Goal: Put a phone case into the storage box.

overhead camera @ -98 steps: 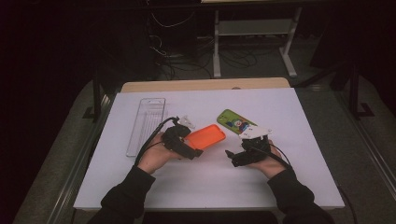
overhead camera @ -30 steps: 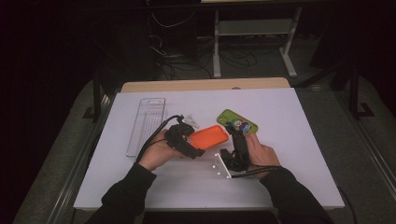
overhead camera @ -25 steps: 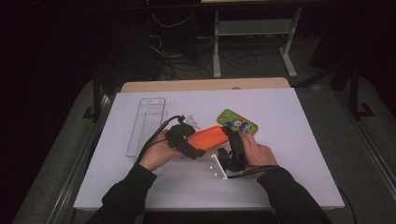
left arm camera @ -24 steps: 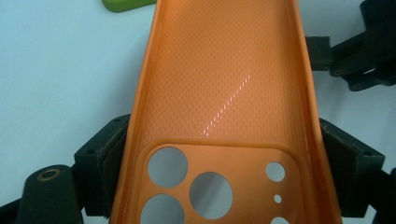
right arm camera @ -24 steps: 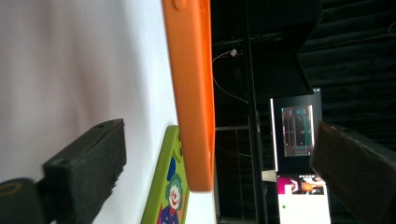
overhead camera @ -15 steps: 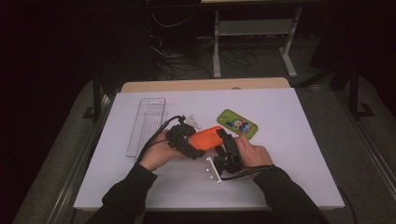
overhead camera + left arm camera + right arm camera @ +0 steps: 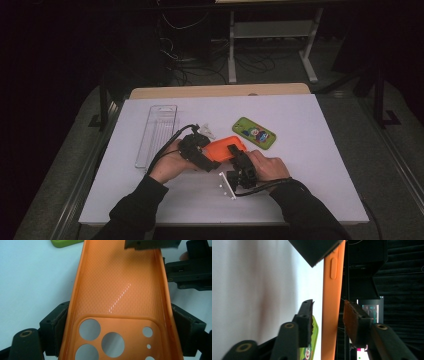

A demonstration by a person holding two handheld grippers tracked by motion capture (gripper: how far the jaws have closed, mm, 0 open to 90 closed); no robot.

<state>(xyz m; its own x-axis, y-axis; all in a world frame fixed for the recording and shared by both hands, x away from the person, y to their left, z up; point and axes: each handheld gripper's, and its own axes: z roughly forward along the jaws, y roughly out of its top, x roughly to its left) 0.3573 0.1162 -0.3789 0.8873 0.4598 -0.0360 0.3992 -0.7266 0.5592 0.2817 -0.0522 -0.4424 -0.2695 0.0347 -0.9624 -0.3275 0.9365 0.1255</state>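
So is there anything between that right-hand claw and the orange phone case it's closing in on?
Nothing visible. The orange rubbery phone case, clamped by the left gripper, already stands edge-on between the right gripper's jaws, which have just been closing; small gaps remain on both sides. The green phone case lies apart.

We see an orange phone case with a fine dotted texture inside, held between black grippers, left and right. A lime-green phone case carries a colourful cartoon print. A clear plastic tray lies on the white table.
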